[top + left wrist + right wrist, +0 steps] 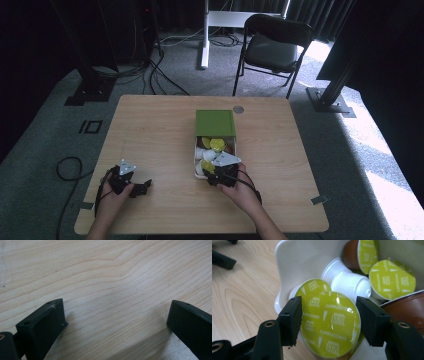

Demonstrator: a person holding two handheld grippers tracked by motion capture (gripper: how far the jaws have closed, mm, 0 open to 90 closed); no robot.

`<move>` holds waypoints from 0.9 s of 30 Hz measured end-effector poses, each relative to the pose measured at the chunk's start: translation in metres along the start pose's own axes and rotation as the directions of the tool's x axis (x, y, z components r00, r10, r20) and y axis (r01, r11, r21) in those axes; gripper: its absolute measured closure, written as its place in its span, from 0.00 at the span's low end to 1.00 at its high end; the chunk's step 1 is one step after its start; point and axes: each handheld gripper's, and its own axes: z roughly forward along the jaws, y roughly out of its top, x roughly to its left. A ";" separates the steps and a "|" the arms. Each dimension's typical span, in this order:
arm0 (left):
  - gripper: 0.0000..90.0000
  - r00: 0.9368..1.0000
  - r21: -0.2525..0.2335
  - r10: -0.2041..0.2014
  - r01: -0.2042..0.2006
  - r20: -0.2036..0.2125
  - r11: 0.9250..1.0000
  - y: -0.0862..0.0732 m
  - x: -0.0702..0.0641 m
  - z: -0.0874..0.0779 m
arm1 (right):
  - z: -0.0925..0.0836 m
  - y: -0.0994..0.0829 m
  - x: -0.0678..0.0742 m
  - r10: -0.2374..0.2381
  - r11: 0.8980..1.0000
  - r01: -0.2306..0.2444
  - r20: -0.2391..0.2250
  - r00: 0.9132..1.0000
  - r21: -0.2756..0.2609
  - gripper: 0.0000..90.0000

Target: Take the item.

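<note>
A white inner tray [287, 265] slides out of a green box sleeve [215, 122] in the middle of the table and holds several coffee capsules. My right gripper [329, 315] is shut on a capsule with a green "Cappuccino" foil lid [330, 332], its jaws pressing the lid's rim on both sides at the tray's near end. Behind it lie another green-lidded capsule [392, 280], a white capsule [350, 285] and a brown one [404, 307]. In the high view the right gripper [216, 172] is at the tray's front. My left gripper [140, 186] rests on the table at the near left, open [116, 312] over bare wood.
The light wooden table [150, 135] has a small round metal disc [238, 109] near its far edge. A black folding chair [275, 42] stands beyond the table. Cables run over the grey carpet [65, 167] at the left.
</note>
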 end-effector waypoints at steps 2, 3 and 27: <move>0.03 1.000 0.000 0.000 0.000 0.000 1.000 0.000 0.000 0.000 | -0.002 0.001 -0.001 0.001 1.000 -0.001 0.001 1.000 -0.001 0.44; 0.03 1.000 0.000 0.000 0.000 0.000 1.000 0.000 0.000 0.000 | -0.002 0.002 -0.002 0.001 1.000 -0.001 -0.003 1.000 -0.002 0.44; 0.03 1.000 -0.002 -0.001 0.001 0.000 1.000 0.000 0.000 0.000 | -0.026 0.032 -0.014 0.005 0.996 -0.004 0.011 1.000 -0.087 0.45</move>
